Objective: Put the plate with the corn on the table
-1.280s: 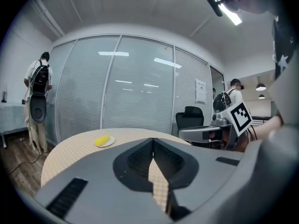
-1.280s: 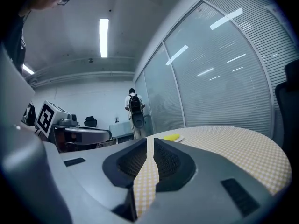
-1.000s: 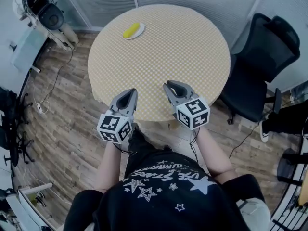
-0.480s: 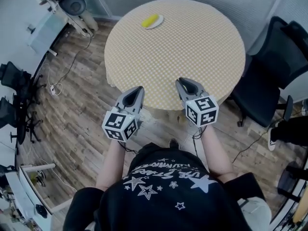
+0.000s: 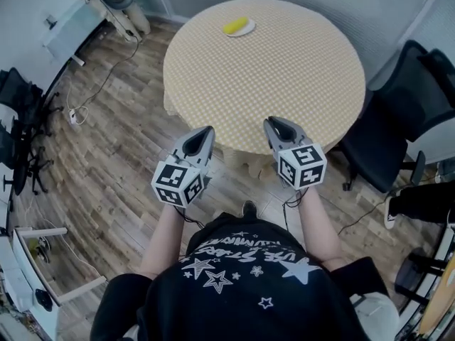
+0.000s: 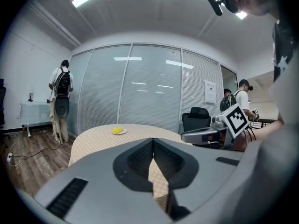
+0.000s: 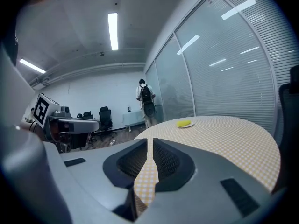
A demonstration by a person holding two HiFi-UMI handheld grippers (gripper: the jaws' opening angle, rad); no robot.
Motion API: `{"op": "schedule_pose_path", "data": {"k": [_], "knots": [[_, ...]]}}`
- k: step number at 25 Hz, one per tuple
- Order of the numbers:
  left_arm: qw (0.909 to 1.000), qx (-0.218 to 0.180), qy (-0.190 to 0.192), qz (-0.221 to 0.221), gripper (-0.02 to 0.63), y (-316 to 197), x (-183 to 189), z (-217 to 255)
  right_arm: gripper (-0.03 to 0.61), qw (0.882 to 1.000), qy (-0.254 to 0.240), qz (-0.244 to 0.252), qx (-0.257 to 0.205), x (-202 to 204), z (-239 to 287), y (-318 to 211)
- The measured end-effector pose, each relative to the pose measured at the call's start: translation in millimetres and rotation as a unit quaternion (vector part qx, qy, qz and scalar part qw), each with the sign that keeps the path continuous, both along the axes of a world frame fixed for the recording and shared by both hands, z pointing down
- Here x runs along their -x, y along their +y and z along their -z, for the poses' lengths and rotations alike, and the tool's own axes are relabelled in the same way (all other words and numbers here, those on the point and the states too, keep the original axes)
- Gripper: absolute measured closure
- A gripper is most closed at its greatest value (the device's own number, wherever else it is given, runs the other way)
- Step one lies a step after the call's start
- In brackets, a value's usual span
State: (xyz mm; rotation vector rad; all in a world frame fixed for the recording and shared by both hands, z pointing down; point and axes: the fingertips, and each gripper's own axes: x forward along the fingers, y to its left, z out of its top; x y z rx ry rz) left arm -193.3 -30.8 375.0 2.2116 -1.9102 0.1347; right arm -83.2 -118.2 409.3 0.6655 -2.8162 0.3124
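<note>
Two grippers are held out side by side, near the front edge of the bench. The left gripper [image 5: 205,133] has its jaws pressed together at the tips with nothing between them. The right gripper [image 5: 273,125] likewise has its jaws drawn in to a thin slit and carries nothing. Ahead of them stands one round bench [image 5: 284,77] under a yellow checked cloth. Only one plate [image 5: 250,29] sits on it, at the far side and well apart from both grippers. A single yellow corn [image 5: 235,25] lies on that plate. One black office chair [image 5: 398,112] stands just beside the bench on the right. The floor [image 5: 121,141] is wood plank, with cables trailing across it on the left. Behind the bench runs a glass wall [image 6: 140,87] fitted with blinds. One person with a backpack [image 6: 60,101] stands at the glass wall with their back turned, and two more people [image 6: 236,94] stand past the chair on the right. Strip lights [image 7: 113,31] run along the ceiling.
</note>
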Motion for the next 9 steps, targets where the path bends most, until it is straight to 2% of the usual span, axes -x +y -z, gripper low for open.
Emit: {"op": "schedule_pose_path", "data": {"k": [9], "knots": [[0.9999, -0.004, 0.011, 0.008, 0.609, 55.9, 25.0, -1.8, 0.527, 1.0, 0.022, 0.004, -0.015, 20.9, 5.5, 53.4]]}}
